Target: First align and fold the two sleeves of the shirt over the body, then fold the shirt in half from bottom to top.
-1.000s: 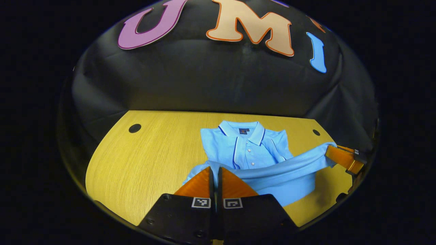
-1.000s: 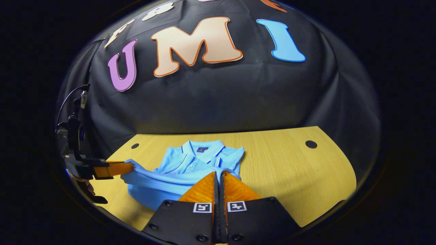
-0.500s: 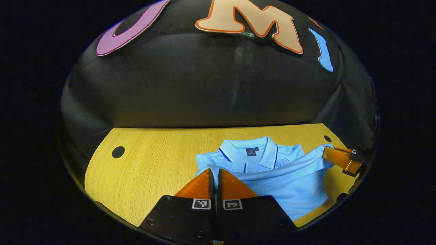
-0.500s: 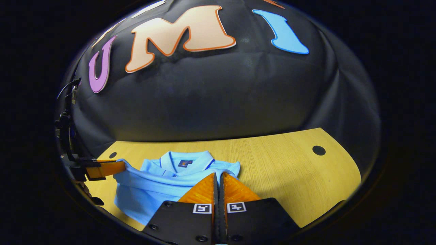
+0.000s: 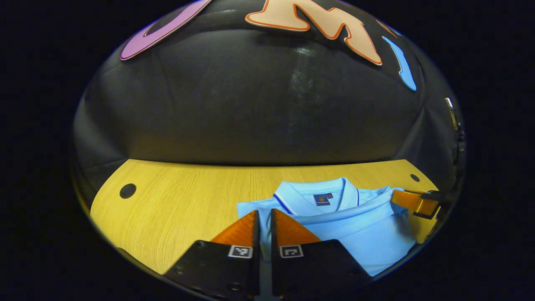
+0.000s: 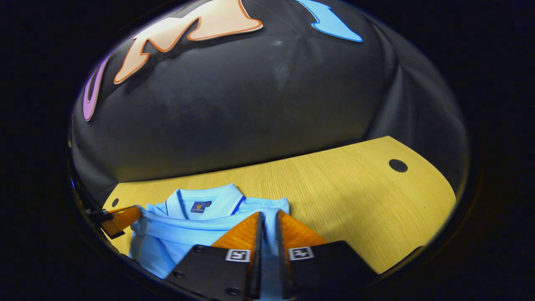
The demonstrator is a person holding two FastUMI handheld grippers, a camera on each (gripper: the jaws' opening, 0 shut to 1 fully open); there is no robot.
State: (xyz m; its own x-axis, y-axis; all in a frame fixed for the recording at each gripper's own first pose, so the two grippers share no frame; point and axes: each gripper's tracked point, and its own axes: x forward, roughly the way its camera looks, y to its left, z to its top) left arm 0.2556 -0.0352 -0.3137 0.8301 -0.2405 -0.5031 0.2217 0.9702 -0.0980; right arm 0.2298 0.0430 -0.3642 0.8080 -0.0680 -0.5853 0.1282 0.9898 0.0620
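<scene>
Shirt: a light blue polo (image 5: 334,225) with dark-striped collar lies on the yellow wood-grain table (image 5: 175,205), right of centre in the left gripper view, its bottom hem carried up to just below the collar. The left gripper (image 5: 262,221) and right gripper (image 6: 267,223) each pinch a hem corner, fingers drawn narrow with blue cloth showing in the slit between them, so the edge stays taut and level. By my judgement the bottom-to-top fold is nearly laid; sleeves look tucked underneath, and the folded back looks smooth.
</scene>
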